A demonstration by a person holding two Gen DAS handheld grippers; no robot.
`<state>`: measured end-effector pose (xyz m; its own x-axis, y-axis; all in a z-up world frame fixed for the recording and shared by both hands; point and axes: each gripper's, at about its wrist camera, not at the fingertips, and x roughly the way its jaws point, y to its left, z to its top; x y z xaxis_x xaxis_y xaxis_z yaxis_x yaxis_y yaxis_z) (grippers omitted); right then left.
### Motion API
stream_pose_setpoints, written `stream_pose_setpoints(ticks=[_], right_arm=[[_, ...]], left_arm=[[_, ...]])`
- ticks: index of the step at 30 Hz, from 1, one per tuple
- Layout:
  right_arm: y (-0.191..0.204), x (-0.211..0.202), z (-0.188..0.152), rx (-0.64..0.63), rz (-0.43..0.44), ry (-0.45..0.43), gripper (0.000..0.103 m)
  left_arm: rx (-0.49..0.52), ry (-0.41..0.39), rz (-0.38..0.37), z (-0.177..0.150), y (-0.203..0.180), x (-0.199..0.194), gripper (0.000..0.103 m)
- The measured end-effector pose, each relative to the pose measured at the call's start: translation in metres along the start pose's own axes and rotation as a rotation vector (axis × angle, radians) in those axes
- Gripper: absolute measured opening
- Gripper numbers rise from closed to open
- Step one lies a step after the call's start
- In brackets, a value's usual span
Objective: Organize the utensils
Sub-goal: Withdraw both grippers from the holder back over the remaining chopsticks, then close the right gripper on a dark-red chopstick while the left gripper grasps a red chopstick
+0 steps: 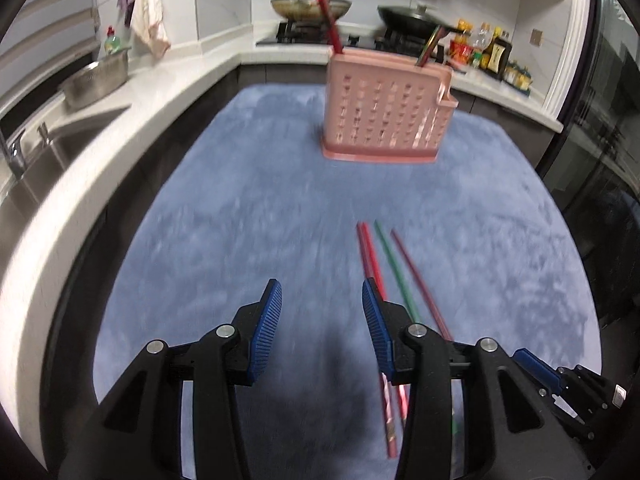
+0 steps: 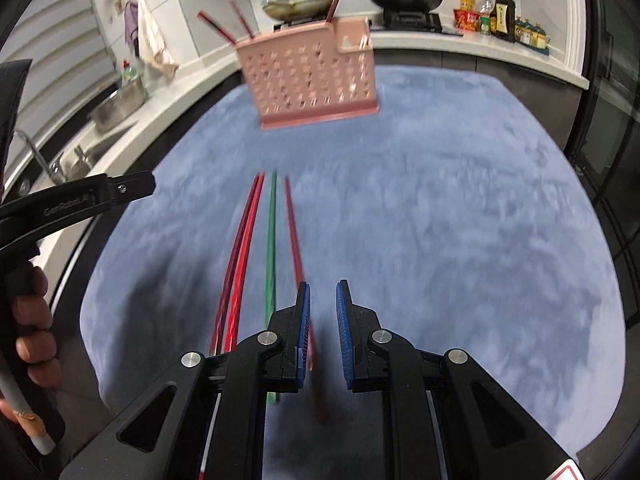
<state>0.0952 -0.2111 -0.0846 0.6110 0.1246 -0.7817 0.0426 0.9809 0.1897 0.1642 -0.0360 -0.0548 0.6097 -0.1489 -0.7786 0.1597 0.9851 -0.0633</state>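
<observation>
Left gripper [image 1: 322, 308] fills the bottom of the left wrist view, fingers [image 1: 269, 328] apart w/ nothing between them, only blue cloth [image 1: 240, 208] showing in the gap. Its right-hand finger sits over the near ends of the loose chopsticks [image 1: 384, 256], which fan up toward frame centre-right: two red, one green [image 1: 390, 258], one darker red. Whether that finger touches them, can't tell; picture is blurred.

Right gripper [image 2: 322, 312] at bottom centre of the right wrist view, fingers [image 2: 344, 320] a narrow gap apart, not clamped on anything. The dark red chopstick [image 2: 294, 232] runs up from just under its left-hand finger; the green one [image 2: 272, 232] and red pair [image 2: 244, 248] lie further left in frame, all roughly parallel on the cloth.

Pink holder [image 1: 386, 114] stands upright on the table, upper centre in both views, well apart from the loose sticks, several chopsticks [image 1: 330, 26] already poking out of its top.

Left edge of the right wrist view: a hand [image 2: 34, 332] gripping the other tool's handle. Background: sink [image 1: 44, 160] at left, stove w/ pans [image 1: 310, 4] at top.
</observation>
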Motion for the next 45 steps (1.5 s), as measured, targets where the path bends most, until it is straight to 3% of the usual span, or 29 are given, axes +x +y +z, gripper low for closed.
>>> stream_pose_setpoints(ticks=[10, 16, 27, 32, 45], right_arm=[[0.005, 0.008, -0.033, -0.007, 0.001, 0.06, 0.015], [0.007, 0.013, -0.036, -0.008, -0.001, 0.078, 0.015], [0.004, 0.023, -0.042, 0.004, -0.013, 0.12, 0.016], [0.002, 0.024, -0.042, 0.012, -0.019, 0.119, 0.01], [-0.009, 0.015, -0.047, 0.061, -0.032, 0.102, 0.009]], left_arm=[[0.0, 0.087, 0.003, -0.042, 0.006, 0.013, 0.04], [0.001, 0.113, -0.002, -0.056, 0.006, 0.016, 0.044], [0.009, 0.141, -0.005, -0.066, 0.004, 0.02, 0.044], [0.024, 0.149, -0.014, -0.069, -0.001, 0.021, 0.044], [0.078, 0.188, -0.071, -0.085, -0.023, 0.023, 0.045]])
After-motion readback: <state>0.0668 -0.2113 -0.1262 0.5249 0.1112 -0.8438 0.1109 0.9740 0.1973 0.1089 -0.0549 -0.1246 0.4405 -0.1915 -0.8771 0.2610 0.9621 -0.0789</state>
